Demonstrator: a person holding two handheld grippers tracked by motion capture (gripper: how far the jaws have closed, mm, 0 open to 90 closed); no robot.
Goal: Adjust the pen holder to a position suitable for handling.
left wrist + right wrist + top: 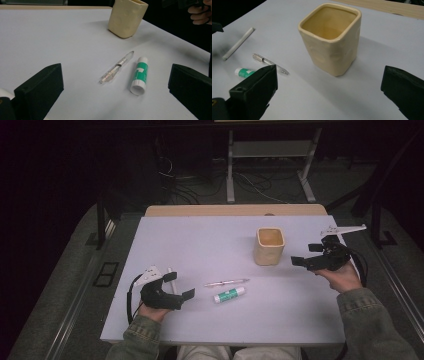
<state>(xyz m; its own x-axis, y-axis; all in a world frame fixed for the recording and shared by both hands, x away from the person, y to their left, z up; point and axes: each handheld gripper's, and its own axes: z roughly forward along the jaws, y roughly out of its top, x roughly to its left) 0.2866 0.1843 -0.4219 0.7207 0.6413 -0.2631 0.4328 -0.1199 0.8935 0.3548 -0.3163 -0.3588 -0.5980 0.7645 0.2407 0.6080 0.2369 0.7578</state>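
Since both hand-held grippers are released, nothing is gripped: the left hand-held gripper [181, 286] rests low on the surface [200, 245] with its jaws spread toward the pen [117, 67] and the glue stick [139, 75], while the right hand-held gripper [307, 255] is held with jaws apart just beside the cup [331, 37]. The pen lies near the middle of the surface, the glue stick just beside it on the person's side. The pen is judged light, thin, hard and smooth, so it may roll or slip; it is best taken across the mid-barrel. The glue stick is judged light and stiff, best pinched at its green body. The cup looks glazed, rigid and breakable, heavier than the rest. The pen's clear barrel is hard to make out in the high view, and the cup's bottom cannot be fully seen.
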